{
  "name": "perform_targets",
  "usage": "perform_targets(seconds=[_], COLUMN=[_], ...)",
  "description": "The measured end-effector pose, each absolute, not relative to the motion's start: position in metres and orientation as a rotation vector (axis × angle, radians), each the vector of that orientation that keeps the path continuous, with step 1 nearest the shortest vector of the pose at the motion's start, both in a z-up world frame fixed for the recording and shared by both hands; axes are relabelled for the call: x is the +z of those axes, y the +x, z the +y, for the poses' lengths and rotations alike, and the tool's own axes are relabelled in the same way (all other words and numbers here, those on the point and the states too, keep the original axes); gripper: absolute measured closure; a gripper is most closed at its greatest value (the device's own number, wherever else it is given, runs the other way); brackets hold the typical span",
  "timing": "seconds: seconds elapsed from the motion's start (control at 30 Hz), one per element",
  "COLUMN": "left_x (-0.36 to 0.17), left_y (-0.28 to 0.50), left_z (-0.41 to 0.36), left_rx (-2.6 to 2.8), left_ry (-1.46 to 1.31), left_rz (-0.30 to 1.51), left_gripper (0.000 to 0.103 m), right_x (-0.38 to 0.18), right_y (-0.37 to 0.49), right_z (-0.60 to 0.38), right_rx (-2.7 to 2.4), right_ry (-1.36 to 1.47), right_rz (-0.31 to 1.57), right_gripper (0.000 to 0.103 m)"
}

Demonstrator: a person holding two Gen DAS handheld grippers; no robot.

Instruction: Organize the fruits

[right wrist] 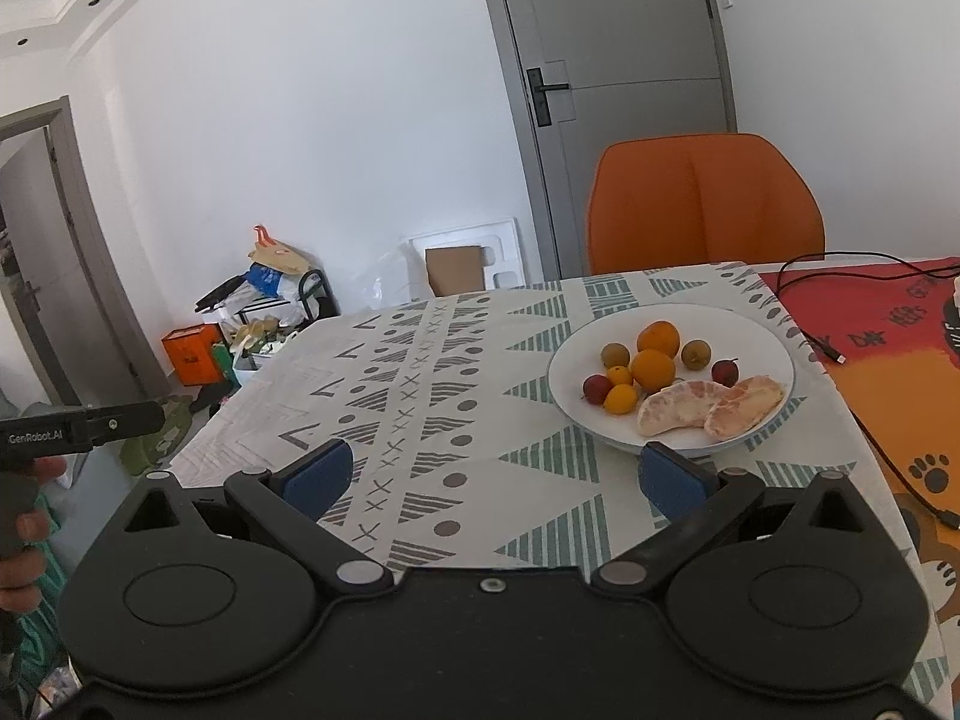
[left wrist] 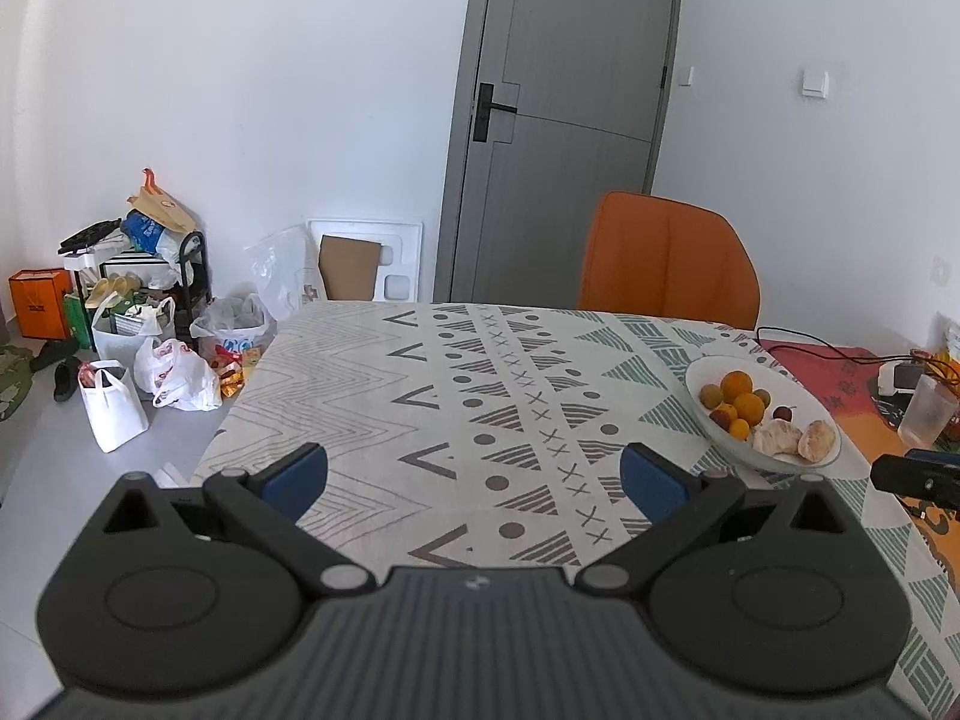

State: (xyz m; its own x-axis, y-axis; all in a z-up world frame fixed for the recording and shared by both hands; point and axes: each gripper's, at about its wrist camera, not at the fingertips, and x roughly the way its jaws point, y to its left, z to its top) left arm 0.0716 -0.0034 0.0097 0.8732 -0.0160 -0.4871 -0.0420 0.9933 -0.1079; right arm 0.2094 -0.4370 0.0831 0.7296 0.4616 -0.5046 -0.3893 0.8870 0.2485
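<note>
On the patterned tablecloth (right wrist: pixel 456 360), right of centre, sits the white plate (right wrist: pixel 762 336) with all the fruit on it: two oranges (right wrist: pixel 653 367), two small yellow-orange fruits (right wrist: pixel 620 397), two brownish-green round ones (right wrist: pixel 615 354), two small red ones (right wrist: pixel 596 387), and two peeled citrus pieces (right wrist: pixel 681 409) at the near rim. Exact type of the small fruits can't be told at this resolution.

Hidden/cut off: near plate rim is partly behind the right gripper's (right wrist: pixel 499 474) right pad in the right wrist view. Clear plastic cup (left wrist: pixel 927 411) and the clutter by it at the left view's right edge are too blurred to identify. Black cable (right wrist: pixel 840 276) on the red cloth (right wrist: pixel 870 306) runs out of frame.

Pose: left gripper (left wrist: pixel 474 474) hovers over the tablecloth, jaws wide apart, nothing between the pads; plate is off to its right. Right gripper likewise spread wide and empty, just short of the plate. Left unit's body shows at the left edge of the right wrist view, with the person's hand (right wrist: pixel 27 531) wrapped on its handle. Orange chair (right wrist: pixel 705 204) stands behind the table.
</note>
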Motion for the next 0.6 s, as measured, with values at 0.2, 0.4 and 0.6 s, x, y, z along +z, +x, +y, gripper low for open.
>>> perform_targets(seconds=[0.2,0.4,0.6], left_x=[0.0082,0.0083,0.0097], left_y=[0.0704,0.0700,0.0692], left_z=[-0.0076,-0.0093,-0.0115], left_rx=[0.008,0.008,0.000], left_ry=[-0.104,-0.102,-0.097], left_rz=[0.512,0.509,0.508], left_gripper=[0.000,0.000,0.000], right_x=[0.0825,0.0823,0.0813], right_y=[0.2096,0.2094,0.2103], right_z=[-0.4357,-0.4355,-0.4345], right_rx=[0.472,0.471,0.473], right_ry=[0.127,0.127,0.127], right_rz=[0.591,0.592,0.599], right_gripper=[0.000,0.000,0.000])
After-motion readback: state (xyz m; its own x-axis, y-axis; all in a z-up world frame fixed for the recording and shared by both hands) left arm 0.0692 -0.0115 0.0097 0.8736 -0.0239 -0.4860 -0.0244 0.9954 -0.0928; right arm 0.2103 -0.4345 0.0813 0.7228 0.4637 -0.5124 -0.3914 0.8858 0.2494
